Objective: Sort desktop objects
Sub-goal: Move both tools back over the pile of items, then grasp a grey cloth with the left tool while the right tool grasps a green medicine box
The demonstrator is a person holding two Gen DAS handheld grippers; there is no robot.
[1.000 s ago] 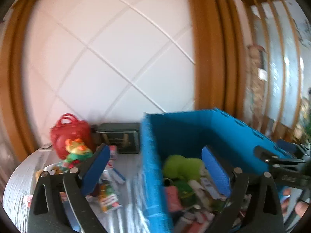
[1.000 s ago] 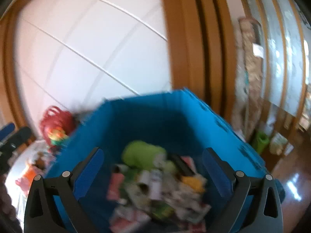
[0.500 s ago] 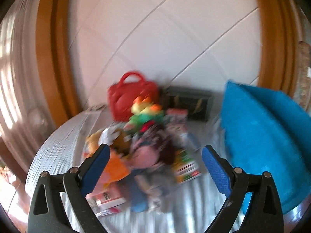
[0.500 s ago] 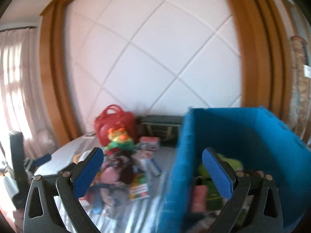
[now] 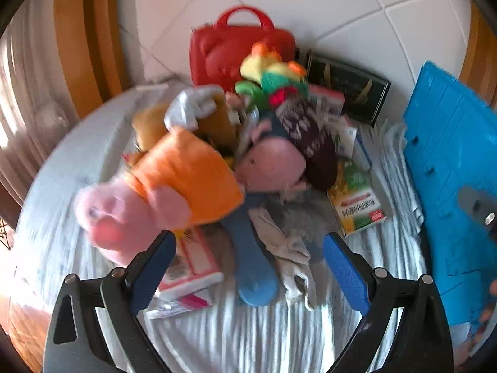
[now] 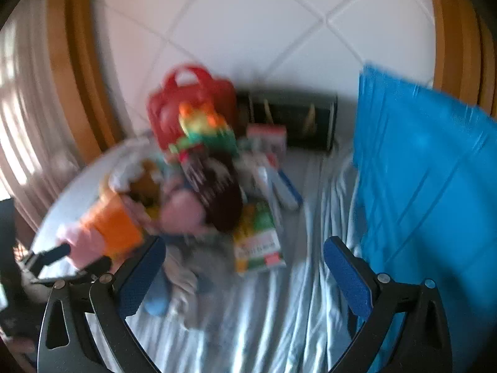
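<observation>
In the left wrist view, the left hand-held gripper (image 5: 247, 267) hangs over the worktop (image 5: 257, 338), which is covered with a wrinkled pale cloth; its blue-padded fingers are spread wide with nothing between them. At the left of the heap lies a pink plush pig in orange clothing (image 5: 155, 192), its snout just beside the left finger pad. Below it a pink-and-white packet (image 5: 192, 264) lies flat, and next to that a blue slipper-like piece (image 5: 251, 264) touches a crumpled grey cloth (image 5: 292, 258). Behind these a red handled case (image 5: 230, 52) stands against the tiled wall, with a multicoloured plush toy (image 5: 273, 77) in front of it and a dark box (image 5: 348, 87) to its right. A yellow-green carton (image 5: 357, 199) lies near the blue crate (image 5: 453, 168) at the far right.

In the blurred right wrist view, the right hand-held gripper (image 6: 243, 270) is likewise spread and empty, above the cloth between the heap and the crate.
</observation>
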